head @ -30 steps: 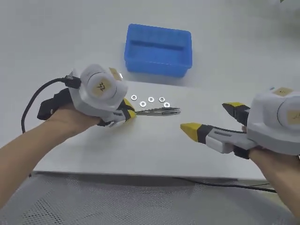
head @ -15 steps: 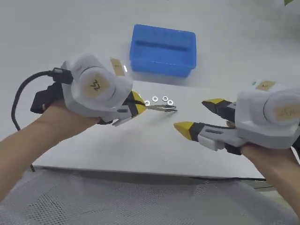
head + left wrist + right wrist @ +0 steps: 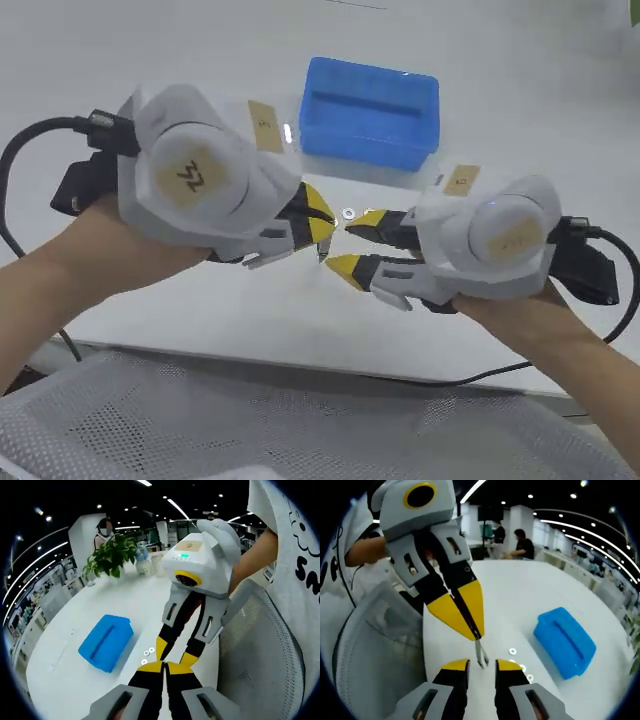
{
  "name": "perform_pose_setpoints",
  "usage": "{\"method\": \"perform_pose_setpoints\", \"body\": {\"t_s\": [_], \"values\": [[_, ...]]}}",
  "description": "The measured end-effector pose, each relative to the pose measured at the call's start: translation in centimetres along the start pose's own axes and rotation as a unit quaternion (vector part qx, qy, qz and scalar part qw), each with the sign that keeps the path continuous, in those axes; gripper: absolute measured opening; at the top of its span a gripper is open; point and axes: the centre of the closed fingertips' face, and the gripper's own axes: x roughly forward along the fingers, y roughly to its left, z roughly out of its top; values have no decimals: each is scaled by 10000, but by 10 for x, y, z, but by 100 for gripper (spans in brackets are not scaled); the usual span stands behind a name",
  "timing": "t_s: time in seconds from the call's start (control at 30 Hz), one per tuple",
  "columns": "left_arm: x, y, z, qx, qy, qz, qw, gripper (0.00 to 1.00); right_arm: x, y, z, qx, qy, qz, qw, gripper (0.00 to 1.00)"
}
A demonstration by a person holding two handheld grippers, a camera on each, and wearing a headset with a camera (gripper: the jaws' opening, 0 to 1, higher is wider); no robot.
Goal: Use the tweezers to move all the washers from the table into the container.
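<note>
My left gripper point(image 3: 320, 228) is shut on the tweezers point(image 3: 479, 652), whose thin metal tips stick out past its yellow jaws. My right gripper point(image 3: 358, 243) faces it head-on, open, and in the right gripper view the tweezer tips sit in the gap between its jaws point(image 3: 481, 666). Both are raised above the white table. Small steel washers point(image 3: 512, 651) lie in a row on the table beyond the grippers; one washer point(image 3: 347, 213) peeks out between the two grippers. The blue container point(image 3: 370, 110) stands behind them, and appears again as the blue container point(image 3: 106, 641) in the left gripper view.
A mesh chair back point(image 3: 250, 420) lies below the table's near edge point(image 3: 300, 365). Black cables trail from both grippers. Potted plants point(image 3: 111, 555) and people stand far back in the room.
Both grippers have risen and come together at the centre. The right one swung left to face the left one, and the tweezer tips now sit between its jaws. The camera shifted too.
</note>
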Motion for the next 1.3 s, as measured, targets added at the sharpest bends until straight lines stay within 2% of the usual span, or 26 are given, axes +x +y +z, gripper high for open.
{"method": "perform_pose_setpoints", "body": {"t_s": [0.13, 0.23, 0.33, 0.4, 0.5, 0.63, 0.67, 0.7, 0.73, 0.8, 0.83, 0.87, 0.9, 0.97, 1.0, 1.03, 1.07, 1.13, 1.27, 1.3], "values": [[-1, -3, 0, 63, 0, -134, 9999, 0, 7, 3, 7, -165, -79, 102, 9998, 13], [-1, -6, -2, 140, -2, -255, 9996, 0, 14, 6, 6, -376, -25, 210, 9991, 11], [-1, -8, -4, 269, 56, -307, 9991, 0, 16, 11, 5, -525, 8, 368, 9979, 7], [-1, -7, -6, 288, 65, -295, 9991, 0, 17, 12, 6, -599, -7, 367, 9975, 4], [-1, -5, -8, 98, 61, -204, 9997, 0, 18, 12, 4, -653, 17, 352, 9972, 4], [-3, 0, -9, -352, -133, 169, 9991, 0, 17, 7, 5, -566, -41, 274, 9980, 3], [-5, 1, -9, -776, -288, 279, 9962, 3, 16, 5, 7, -456, -81, 246, 9986, 3], [-8, 3, -9, -1163, -406, 379, 9917, 6, 15, 1, 10, -188, -202, 204, 9994, 3], [-13, 7, -10, -1707, -583, 525, 9822, 14, 14, -4, 12, -45, -275, 163, 9995, 3], [-24, 16, -15, -2172, -851, 872, 9685, 28, 11, -14, 16, 199, -422, 37, 9989, 3], [-29, 19, -19, -2305, -881, 1041, 9635, 34, 9, -23, 19, 385, -529, -78, 9978, 3], [-36, 21, -25, -2427, -916, 1264, 9575, 39, 9, -29, 20, 500, -594, -153, 9969, 3], [-41, 23, -30, -2502, -938, 1422, 9531, 44, 7, -39, 25, 728, -768, -280, 9940, 3], [-51, 23, -44, -2631, -783, 1742, 9457, 54, 7, -48, 32, 1055, -988, -259, 9892, 3], [-55, 24, -49, -2620, -734, 1907, 9432, 59, 8, -52, 33, 1116, -994, -285, 9884, 3], [-60, 24, -57, -2610, -615, 2093, 9404, 65, 8, -59, 35, 1059, -1044, -423, 9880, 3], [-62, 23, -62, -2624, -551, 2173, 9386, 69, 9, -63, 37, 1031, -1098, -488, 9874, 3], [-69, 22, -70, -2714, -476, 2395, 9310, 77, 12, -69, 38, 1131, -1124, -517, 9859, 3], [-78, 22, -78, -2889, -492, 2665, 9182, 88, 20, -74, 40, 1125, -1133, -542, 9857, 3], [-78, 21, -79, -2934, -474, 2688, 9162, 90, 22, -74, 39, 1116, -1121, -552, 9859, 3]]}}
